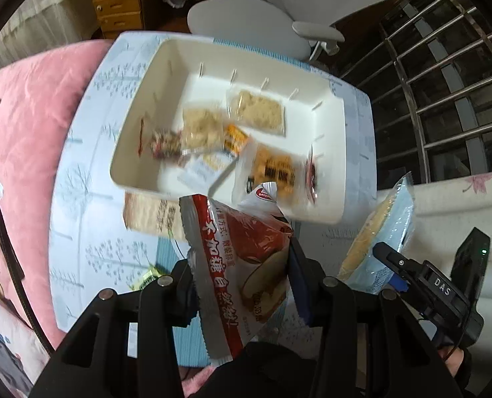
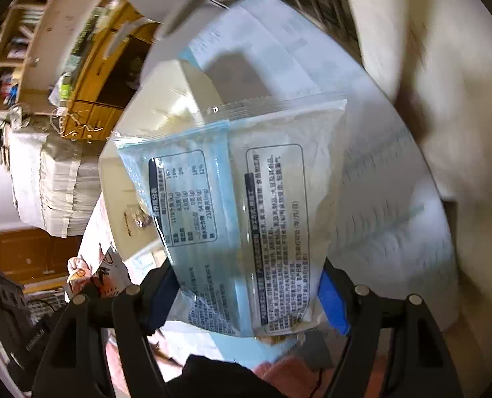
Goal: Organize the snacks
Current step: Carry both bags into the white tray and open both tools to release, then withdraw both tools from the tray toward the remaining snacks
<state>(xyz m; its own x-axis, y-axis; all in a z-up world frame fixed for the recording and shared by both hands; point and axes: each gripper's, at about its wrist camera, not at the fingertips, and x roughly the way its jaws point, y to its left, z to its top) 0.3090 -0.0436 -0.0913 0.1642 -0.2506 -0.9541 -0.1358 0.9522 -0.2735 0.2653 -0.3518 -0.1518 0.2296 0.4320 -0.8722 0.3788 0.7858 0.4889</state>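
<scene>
The white bin [image 1: 325,126] is blurred, so its loose snack packets, about six, are hard to count; the red-and-white bread packet [image 1: 242,258] covers its six o'clock rim. That packet sits clamped in the left gripper [image 1: 242,285]. The right gripper [image 2: 246,295] pinches one pale-blue cake packet [image 2: 239,205], which hides most of the bin behind. A tan packet [image 1: 153,215] lies on the blue-patterned table [image 1: 90,165] at the bin's seven o'clock.

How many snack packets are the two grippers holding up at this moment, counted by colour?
Red and white packet: 1
Light blue packet: 1
Total: 2
</scene>
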